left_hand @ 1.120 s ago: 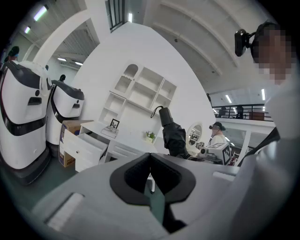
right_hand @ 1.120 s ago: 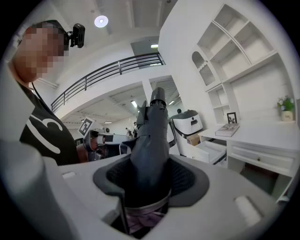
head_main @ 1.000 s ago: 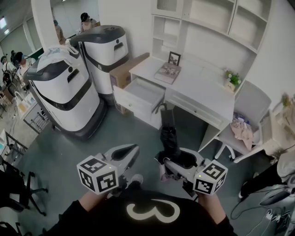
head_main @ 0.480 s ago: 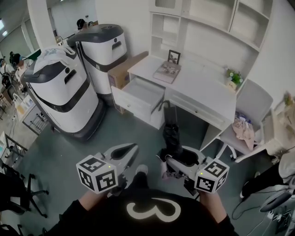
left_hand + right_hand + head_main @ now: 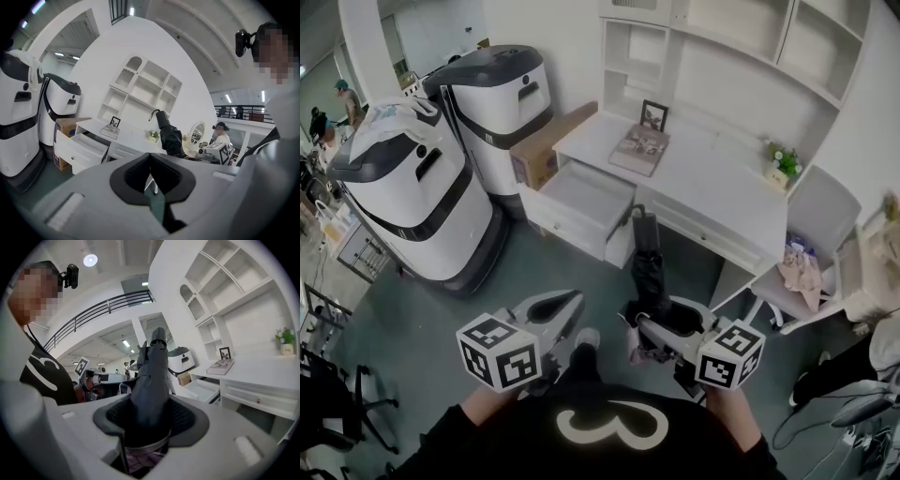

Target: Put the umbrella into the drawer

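Observation:
A folded black umbrella (image 5: 649, 267) stands nearly upright, its strap end toward the desk, with my right gripper (image 5: 654, 323) shut on its lower part. In the right gripper view the umbrella (image 5: 152, 376) fills the gap between the pads of the right gripper (image 5: 150, 416). My left gripper (image 5: 574, 304) is beside it on the left, jaw tips together and nothing between them; in its own view the left gripper (image 5: 150, 159) sees the umbrella (image 5: 169, 136) to the right. The white drawer (image 5: 586, 192) stands pulled open from the desk ahead, also seen as the drawer (image 5: 86, 143) and drawer (image 5: 201, 387).
The white desk (image 5: 712, 183) carries a book (image 5: 639, 148), a photo frame (image 5: 654, 116) and a small plant (image 5: 780, 161). Two large white-and-black machines (image 5: 412, 187) and a cardboard box (image 5: 546, 145) stand left of the drawer. A grey chair (image 5: 811, 230) is at the right.
Both grippers have moved forward together toward the desk, so the desk and open drawer look a little nearer. The umbrella stays in the right gripper; the left jaws stay together.

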A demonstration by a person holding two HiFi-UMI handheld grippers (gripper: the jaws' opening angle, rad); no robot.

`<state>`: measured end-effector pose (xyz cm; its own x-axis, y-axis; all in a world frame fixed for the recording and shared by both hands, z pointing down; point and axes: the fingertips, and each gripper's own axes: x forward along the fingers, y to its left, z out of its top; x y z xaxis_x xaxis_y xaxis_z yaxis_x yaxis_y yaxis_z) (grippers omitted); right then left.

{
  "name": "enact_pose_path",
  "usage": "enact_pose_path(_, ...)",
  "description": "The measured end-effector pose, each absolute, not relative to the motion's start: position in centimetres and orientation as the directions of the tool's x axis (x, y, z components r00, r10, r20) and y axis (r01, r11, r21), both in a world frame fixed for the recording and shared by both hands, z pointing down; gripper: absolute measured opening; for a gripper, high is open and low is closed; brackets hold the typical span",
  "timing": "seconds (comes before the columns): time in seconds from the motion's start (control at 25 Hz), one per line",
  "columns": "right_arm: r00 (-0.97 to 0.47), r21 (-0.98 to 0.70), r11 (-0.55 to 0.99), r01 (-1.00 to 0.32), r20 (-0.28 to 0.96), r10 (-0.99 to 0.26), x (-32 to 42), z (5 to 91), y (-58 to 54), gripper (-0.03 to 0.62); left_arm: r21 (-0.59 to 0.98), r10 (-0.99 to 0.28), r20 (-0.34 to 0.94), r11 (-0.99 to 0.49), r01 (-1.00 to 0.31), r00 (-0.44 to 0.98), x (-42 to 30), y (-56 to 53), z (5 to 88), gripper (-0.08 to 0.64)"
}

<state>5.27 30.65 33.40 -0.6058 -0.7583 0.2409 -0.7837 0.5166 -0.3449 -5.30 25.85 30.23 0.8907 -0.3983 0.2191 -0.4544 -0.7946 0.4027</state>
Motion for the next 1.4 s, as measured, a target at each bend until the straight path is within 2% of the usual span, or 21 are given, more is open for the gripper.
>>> enact_pose_path(0.76, -0.586, -0.424, 0.43, -0.797, 0.37, -0.721, 9.3, 38.6, 1.8, 0.224, 0.479, -0.338, 0.319, -0.749, -0.459, 0.885, 0.0, -5.5, 34.4, 0.009)
enact_pose_path(1.4, -0.587, -0.362, 0.462, -0.809, 0.488, -0.646, 9.7, 42.6, -9.1, 0.224, 0.493, -0.358, 0.356, -0.712, -0.499, 0.863, 0.4, -15.3, 37.6, 0.009)
